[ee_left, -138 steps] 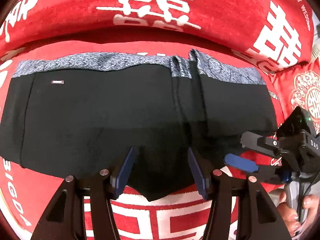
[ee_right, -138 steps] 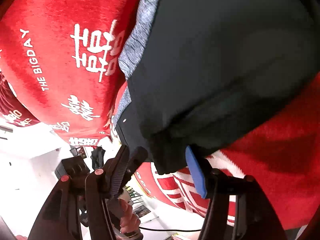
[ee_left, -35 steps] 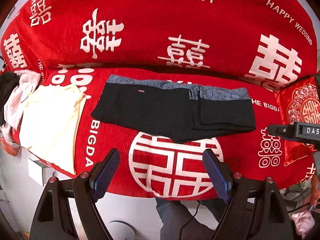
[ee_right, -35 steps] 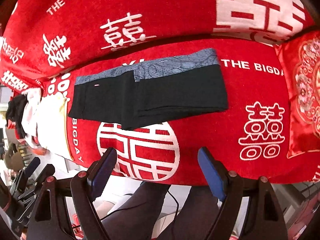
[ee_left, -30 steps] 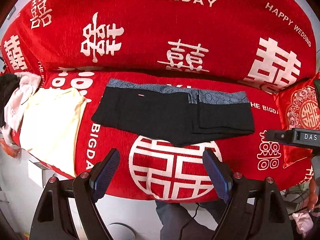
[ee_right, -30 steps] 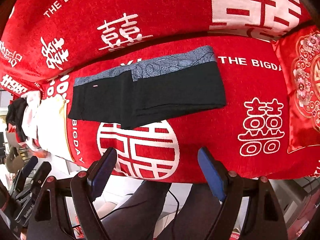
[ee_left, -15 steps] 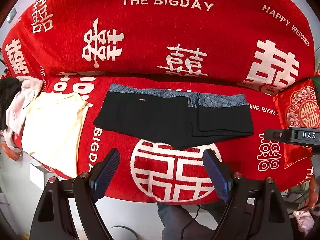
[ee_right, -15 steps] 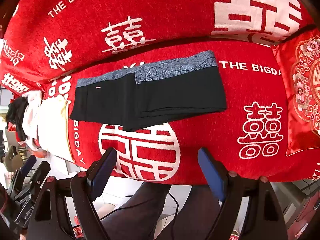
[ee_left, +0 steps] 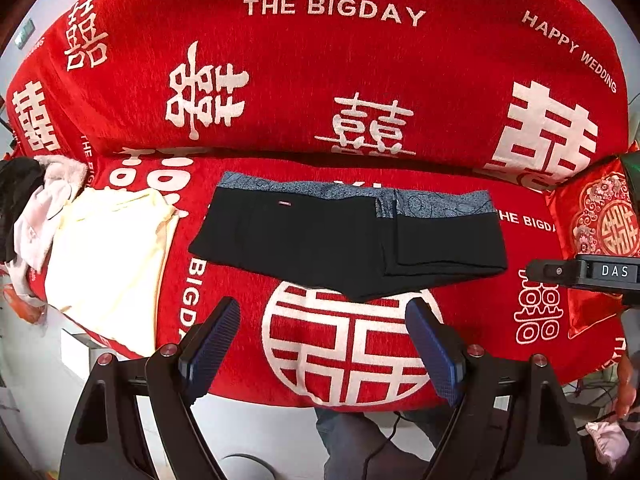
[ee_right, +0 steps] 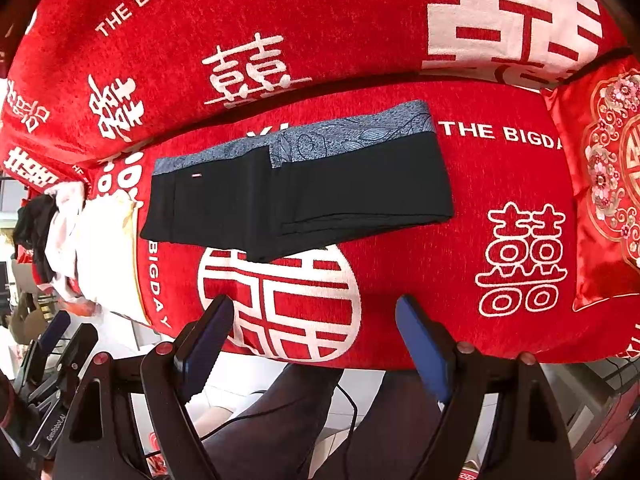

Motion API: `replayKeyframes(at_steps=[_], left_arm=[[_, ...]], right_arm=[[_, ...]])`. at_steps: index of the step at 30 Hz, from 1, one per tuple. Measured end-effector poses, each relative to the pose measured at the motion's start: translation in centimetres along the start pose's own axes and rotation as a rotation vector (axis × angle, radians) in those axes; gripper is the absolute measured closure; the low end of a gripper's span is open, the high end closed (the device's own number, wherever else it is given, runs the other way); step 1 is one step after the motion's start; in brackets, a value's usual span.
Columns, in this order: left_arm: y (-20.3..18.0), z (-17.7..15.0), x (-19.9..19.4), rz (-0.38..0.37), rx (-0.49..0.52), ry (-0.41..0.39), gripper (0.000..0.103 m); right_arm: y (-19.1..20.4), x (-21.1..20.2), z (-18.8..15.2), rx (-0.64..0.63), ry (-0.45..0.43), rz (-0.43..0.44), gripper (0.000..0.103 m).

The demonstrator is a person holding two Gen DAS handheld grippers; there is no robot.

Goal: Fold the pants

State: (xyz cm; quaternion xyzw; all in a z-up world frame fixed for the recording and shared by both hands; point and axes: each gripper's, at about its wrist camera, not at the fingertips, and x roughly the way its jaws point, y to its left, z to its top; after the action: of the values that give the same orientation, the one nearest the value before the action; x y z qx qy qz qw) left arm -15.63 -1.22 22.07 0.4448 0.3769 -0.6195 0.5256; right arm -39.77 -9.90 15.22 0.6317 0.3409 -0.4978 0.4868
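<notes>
**Left wrist view: both grippers backed off, pants lie folded on the sofa**

Left wrist view shows the black pants (ee_left: 344, 236) lying flat on the red wedding-print sofa cover (ee_left: 344, 344), on the seat just in front of the backrest, with the grey patterned waistband (ee_left: 352, 192) along the far edge. 4.6 s ago both cameras were close over the fabric, the left gripper's fingers at the near hem and the right gripper pinching a corner. Now the left gripper (ee_left: 324, 340) sits well back from the garment, fingers spread wide and holding nothing. The right gripper (ee_right: 316, 332) is likewise drawn back, fingers wide apart and empty, with the person's legs visible below it.

Over the last 1.2 s the pants keep the same shape and place; only the cameras drift slightly.

The right part of the pants carries a stacked layer, its edge showing as a vertical seam line right of centre, so 1 fold appears made. The near hem dips to a point at the middle instead of a straight edge.

A cream garment (ee_left: 108, 264) and a heap of white and dark clothes (ee_left: 32, 208) lie to the left, apart from the pants; an embroidered red cushion (ee_right: 608, 184) sits to the right.

My judgement: the fold is either finished or paused before a further fold to make it more compact.
</notes>
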Motion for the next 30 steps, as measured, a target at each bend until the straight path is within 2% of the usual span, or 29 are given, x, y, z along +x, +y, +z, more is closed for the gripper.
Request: replayKeyframes(at_steps=[30], left_arm=[[0.70,-0.01,0.51,0.013,-0.003,0.013,0.018]], right_arm=[[0.21,0.72,0.24,-0.003,0.016,0.003,0.017]])
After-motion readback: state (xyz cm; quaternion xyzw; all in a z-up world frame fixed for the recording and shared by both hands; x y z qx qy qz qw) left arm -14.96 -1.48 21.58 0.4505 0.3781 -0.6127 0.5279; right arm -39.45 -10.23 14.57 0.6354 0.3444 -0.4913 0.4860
